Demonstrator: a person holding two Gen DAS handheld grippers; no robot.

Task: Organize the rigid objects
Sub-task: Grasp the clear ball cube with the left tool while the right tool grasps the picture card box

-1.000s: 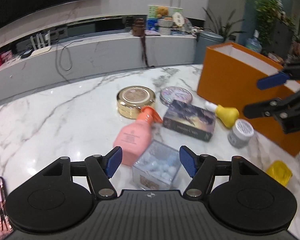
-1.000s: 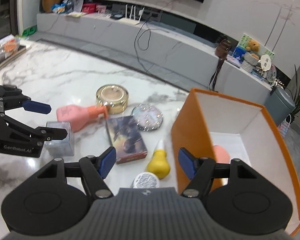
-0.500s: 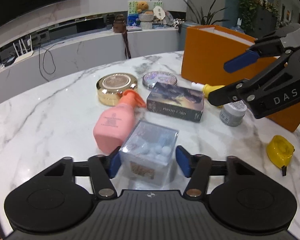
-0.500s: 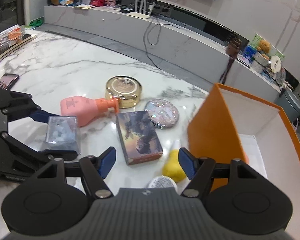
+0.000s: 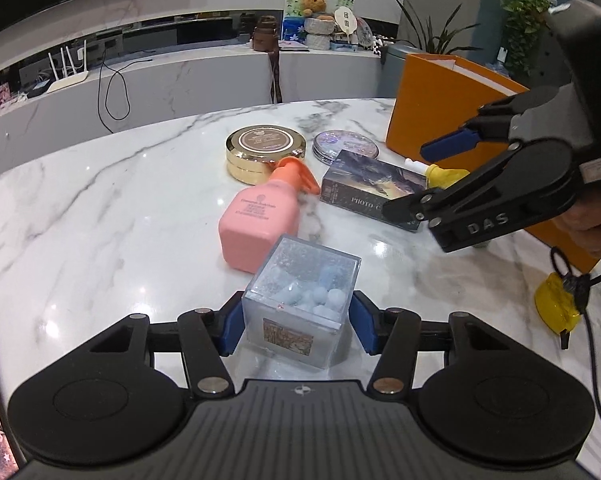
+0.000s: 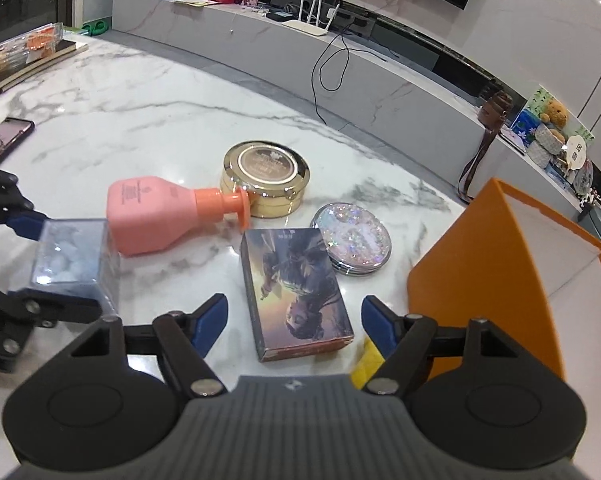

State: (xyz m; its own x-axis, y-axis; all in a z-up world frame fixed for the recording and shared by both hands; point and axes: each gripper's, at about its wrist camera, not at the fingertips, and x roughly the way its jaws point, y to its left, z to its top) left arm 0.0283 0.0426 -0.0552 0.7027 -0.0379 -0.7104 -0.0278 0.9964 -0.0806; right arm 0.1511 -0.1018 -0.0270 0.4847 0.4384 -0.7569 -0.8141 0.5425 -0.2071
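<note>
On the marble table [image 5: 100, 216], the left gripper [image 5: 296, 326] clamps a clear cube box [image 5: 300, 300]: transparent walls, pale blue pebbles inside, brown label on its near face. The right gripper [image 6: 294, 320], jaws opening and holding nothing, hovers over the photo-card box [image 6: 292, 284].

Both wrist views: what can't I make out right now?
- Orange box interior: right wrist view, near wall hides the floor.
- Yellow bottle: right tool covers most of it.
- Photo card box lettering: left wrist view, cut off by right tool's finger.
- Clear cube label: blurred.
</note>
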